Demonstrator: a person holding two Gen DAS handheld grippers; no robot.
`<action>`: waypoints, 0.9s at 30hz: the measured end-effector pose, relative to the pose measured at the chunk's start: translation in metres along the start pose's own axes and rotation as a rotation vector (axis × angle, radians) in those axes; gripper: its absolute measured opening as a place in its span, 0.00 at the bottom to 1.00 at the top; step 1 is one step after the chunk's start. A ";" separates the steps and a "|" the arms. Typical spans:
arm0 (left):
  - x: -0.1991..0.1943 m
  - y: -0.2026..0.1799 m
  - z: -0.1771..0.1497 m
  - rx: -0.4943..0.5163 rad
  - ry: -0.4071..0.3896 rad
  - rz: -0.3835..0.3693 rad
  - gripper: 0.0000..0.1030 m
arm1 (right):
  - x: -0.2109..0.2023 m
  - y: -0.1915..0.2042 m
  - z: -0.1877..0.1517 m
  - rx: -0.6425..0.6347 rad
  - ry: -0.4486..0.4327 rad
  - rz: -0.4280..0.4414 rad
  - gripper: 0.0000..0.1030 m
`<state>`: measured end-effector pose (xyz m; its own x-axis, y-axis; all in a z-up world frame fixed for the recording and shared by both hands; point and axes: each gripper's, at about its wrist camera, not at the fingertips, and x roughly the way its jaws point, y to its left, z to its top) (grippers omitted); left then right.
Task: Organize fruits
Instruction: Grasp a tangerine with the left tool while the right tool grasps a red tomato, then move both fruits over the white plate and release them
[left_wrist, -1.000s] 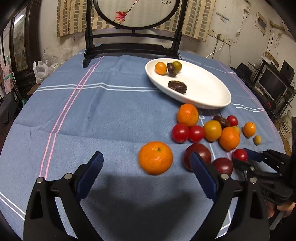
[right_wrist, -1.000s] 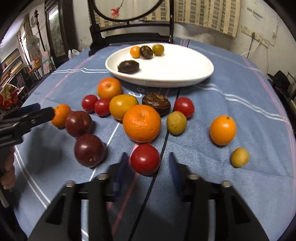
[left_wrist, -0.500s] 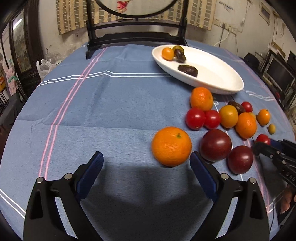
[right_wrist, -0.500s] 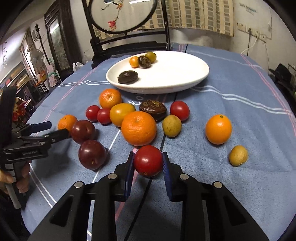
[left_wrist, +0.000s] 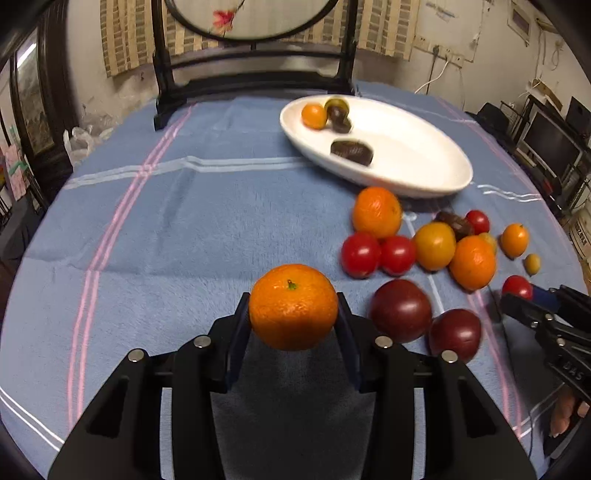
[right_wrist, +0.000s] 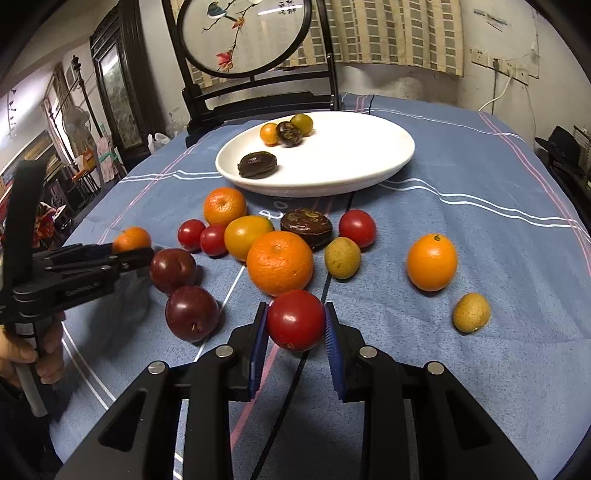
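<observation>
My left gripper is shut on a large orange, held just above the blue cloth. My right gripper is shut on a red tomato, lifted a little off the cloth. The white oval plate at the back holds a small orange, a yellow-green fruit and two dark fruits; it also shows in the right wrist view. Loose oranges, tomatoes and two dark plums lie between the plate and the grippers.
A dark wooden screen stand stands behind the plate at the table's far edge. The blue striped tablecloth covers the round table. The left gripper shows at the left of the right wrist view. Room clutter lies beyond the table's edges.
My left gripper moved up to the large orange and shut on it. My right gripper shut on the red tomato and raised it slightly.
</observation>
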<state>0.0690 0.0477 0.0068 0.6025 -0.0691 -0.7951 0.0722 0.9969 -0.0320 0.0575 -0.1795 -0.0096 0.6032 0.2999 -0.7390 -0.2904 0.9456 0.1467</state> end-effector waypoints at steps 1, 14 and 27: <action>-0.006 -0.001 0.003 0.002 -0.013 -0.008 0.42 | -0.001 0.000 0.000 0.004 -0.007 0.003 0.29; 0.006 -0.063 0.099 0.033 -0.060 -0.169 0.42 | -0.023 0.008 0.065 -0.056 -0.135 -0.013 0.29; 0.089 -0.088 0.143 0.044 0.054 -0.145 0.47 | 0.068 -0.025 0.118 -0.091 -0.044 -0.109 0.52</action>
<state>0.2299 -0.0516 0.0259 0.5397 -0.2091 -0.8155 0.1911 0.9738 -0.1233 0.1939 -0.1681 0.0138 0.6659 0.2035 -0.7177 -0.2866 0.9580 0.0057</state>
